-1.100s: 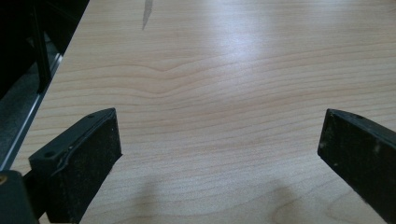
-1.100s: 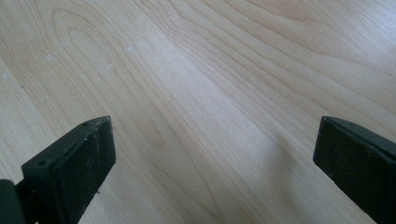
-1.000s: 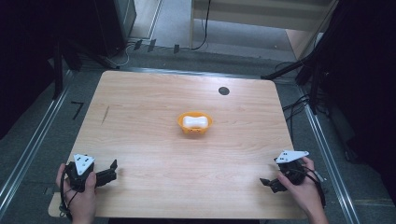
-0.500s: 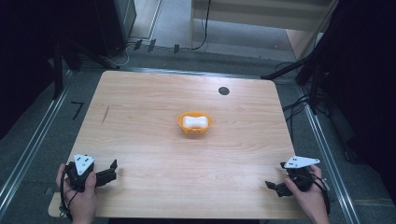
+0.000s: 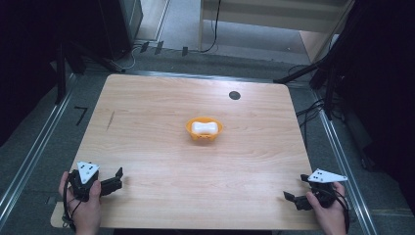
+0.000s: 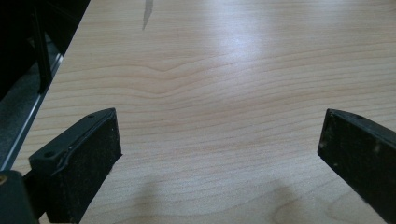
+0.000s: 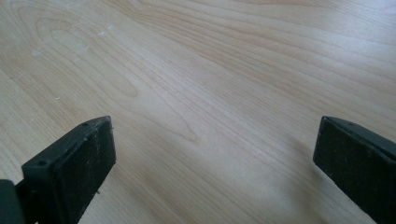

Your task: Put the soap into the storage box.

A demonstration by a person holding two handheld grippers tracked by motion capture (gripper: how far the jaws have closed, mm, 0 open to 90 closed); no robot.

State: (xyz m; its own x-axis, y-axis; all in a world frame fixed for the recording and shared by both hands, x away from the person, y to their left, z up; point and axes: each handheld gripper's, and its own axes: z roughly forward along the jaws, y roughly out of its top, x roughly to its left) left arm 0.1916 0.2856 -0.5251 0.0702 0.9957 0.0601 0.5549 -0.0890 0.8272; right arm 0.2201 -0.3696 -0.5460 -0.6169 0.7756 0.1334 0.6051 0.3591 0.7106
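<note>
Drawn back and lower toward the near right corner of the desk point(image 5: 161, 122) over the last second: right gripper point(image 5: 295, 199), jaws spread wide, empty. Left gripper point(image 5: 115, 177) unmoved at the near left corner, equally wide. Probably parked rather than reaching. Well apart from both, mid-desk: glossy orange bowl point(image 5: 204, 131) cradling a smooth white bone-shaped piece point(image 5: 204, 128). Pale wood-grain top; matte black pads.

Bowl point(image 5: 204, 131): middle of the table point(image 5: 147, 122)
Left hand-held gripper point(image 5: 115, 179): near-left corner, on the table
Right hand-held gripper point(image 5: 292, 199): near-right corner
</note>
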